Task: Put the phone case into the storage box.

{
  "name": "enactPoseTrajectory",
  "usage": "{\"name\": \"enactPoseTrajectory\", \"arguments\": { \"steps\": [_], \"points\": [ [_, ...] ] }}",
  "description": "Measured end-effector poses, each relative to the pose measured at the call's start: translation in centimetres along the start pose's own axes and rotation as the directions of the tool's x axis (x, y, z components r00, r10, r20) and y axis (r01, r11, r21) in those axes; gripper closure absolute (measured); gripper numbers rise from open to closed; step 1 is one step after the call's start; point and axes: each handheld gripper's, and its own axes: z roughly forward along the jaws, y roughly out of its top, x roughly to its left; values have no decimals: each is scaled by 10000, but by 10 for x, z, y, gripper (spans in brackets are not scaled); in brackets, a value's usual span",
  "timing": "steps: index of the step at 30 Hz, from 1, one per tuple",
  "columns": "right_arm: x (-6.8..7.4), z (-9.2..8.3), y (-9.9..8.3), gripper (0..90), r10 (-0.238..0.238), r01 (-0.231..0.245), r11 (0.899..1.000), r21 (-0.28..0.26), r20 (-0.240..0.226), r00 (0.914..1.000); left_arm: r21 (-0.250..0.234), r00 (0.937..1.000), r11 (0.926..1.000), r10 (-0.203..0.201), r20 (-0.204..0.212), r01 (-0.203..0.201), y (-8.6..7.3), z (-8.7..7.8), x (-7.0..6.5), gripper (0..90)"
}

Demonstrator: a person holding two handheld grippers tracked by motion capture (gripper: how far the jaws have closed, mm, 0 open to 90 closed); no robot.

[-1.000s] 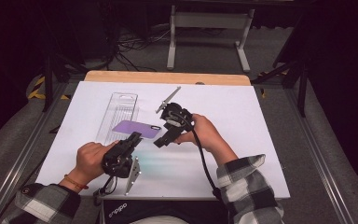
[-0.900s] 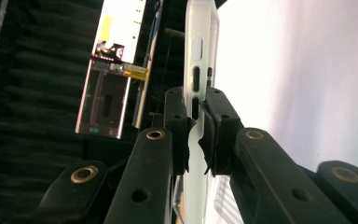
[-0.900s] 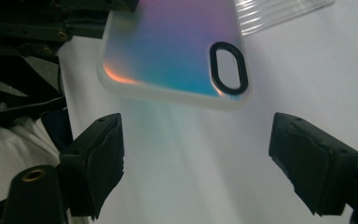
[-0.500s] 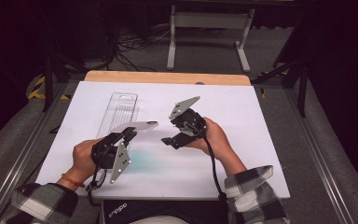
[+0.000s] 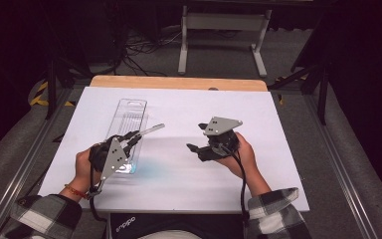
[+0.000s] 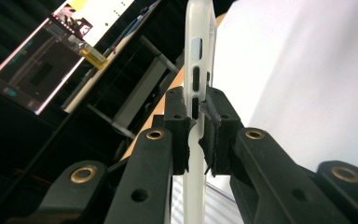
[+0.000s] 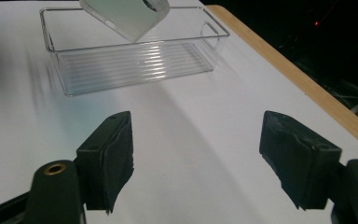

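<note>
A translucent phone case [image 6: 199,70] is clamped edge-on between the jaws of the left hand-held gripper [image 6: 196,122], which holds it lifted above the near end of a clear plastic tray [image 5: 129,112] on the left part of the white surface [image 5: 278,129]; its free end points up and to the right. The right hand-held gripper [image 7: 196,158], gripped in the person's right hand [image 5: 241,155] near the middle of the surface, has its jaws wide apart with nothing between them, well apart from the tray
</note>
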Motion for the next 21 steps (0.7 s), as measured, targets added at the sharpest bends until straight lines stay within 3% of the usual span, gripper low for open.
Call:
{"name": "enactPoseTrajectory", "arguments": {
  "steps": [6,9,11,15,21],
  "points": [
    [3,-8,-21,257,-115,130,9992,-390,386,9992,-295,9958,9956,-877,269,885,-5,-2,9,815],
    [3,-12,-31,239,-73,110,9985,-540,676,9977,-414,9927,9924,-1146,385,1162,-8,-3,13,814],
    [2,-15,-37,241,59,-15,9976,-694,634,9980,-475,9912,9906,-1263,393,1281,-9,-4,15,815],
    [4,-21,-50,226,21,71,9963,-857,1060,9944,-667,9822,9811,-1775,611,1815,-12,-5,20,814],
    [7,-26,-62,222,8,103,9961,-879,1244,9922,-841,9678,9656,-2399,762,2459,-17,-5,28,815]
  ]
}}
